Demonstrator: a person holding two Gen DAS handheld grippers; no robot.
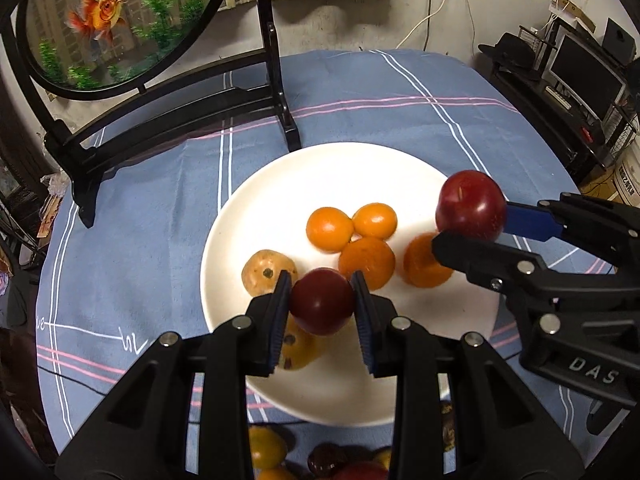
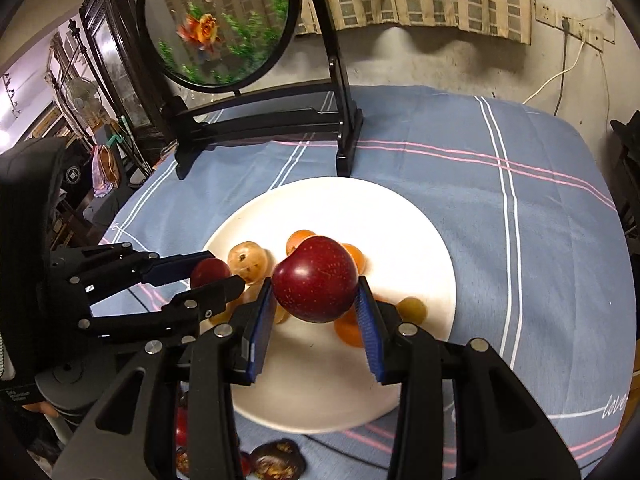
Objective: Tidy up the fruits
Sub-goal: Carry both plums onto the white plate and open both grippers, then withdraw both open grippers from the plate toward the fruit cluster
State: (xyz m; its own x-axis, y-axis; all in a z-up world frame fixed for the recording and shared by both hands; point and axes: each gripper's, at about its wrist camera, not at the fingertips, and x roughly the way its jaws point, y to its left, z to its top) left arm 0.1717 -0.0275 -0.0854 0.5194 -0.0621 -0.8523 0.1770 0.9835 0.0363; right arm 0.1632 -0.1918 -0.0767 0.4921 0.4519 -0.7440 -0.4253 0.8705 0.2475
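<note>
Both views are dim indoor shots with warm, uneven light. The white plate (image 1: 224, 240) (image 2: 420, 240) is the brightest surface and slightly washed out toward its far rim. Soft shadows fall on the plate just beside the fruit. Beyond the plate, the round goldfish panel (image 1: 116, 20) (image 2: 218, 20) is blurred, more so in the right wrist view. Fisheye distortion bends the room's lines around the plate, and black vignetting fills the corners. The near fruit below the plate is dark and soft.
</note>
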